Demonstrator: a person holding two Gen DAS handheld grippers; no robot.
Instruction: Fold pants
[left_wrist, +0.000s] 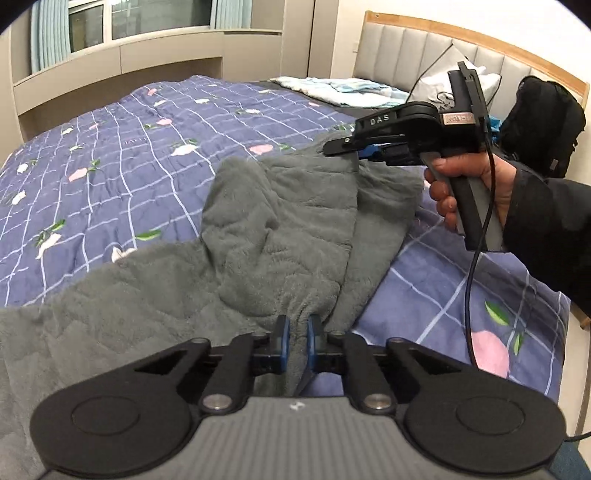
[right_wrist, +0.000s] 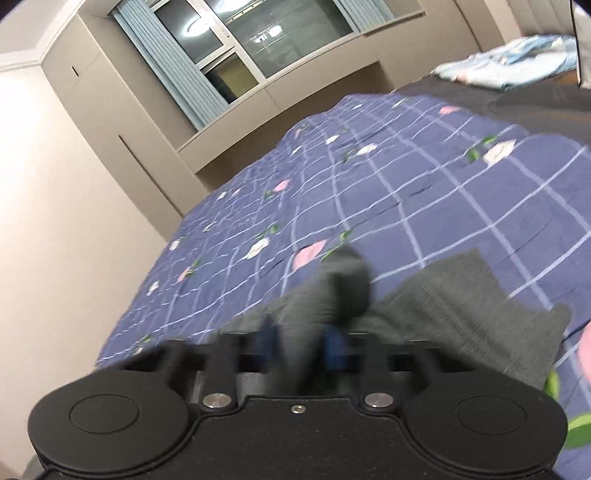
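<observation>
Grey fleecy pants (left_wrist: 280, 229) lie rumpled across the blue checked floral quilt (left_wrist: 110, 147) on the bed. The left wrist view is sharp: the left gripper (left_wrist: 295, 328) has its blue pads pinched together on a bunched fold of the grey fleece at the near edge. The same view also shows the right gripper (left_wrist: 364, 149) from the side, held in a person's hand (left_wrist: 469, 184) with a dark sleeve, its tips clamped on the far edge of the pants. Behind it are a grey padded headboard (left_wrist: 424, 51), a black bag (left_wrist: 543, 122) and a pale folded cloth (left_wrist: 332, 88), with a black cable (left_wrist: 476, 258) hanging from the handle.

The right wrist view is motion-blurred and tilted: the right gripper (right_wrist: 301, 347) has grey fabric (right_wrist: 443, 306) wedged between its blue pads. It shows a window with blue curtains (right_wrist: 207, 62) and beige wall cabinets (right_wrist: 110, 122), and neither the hand nor the other gripper.
</observation>
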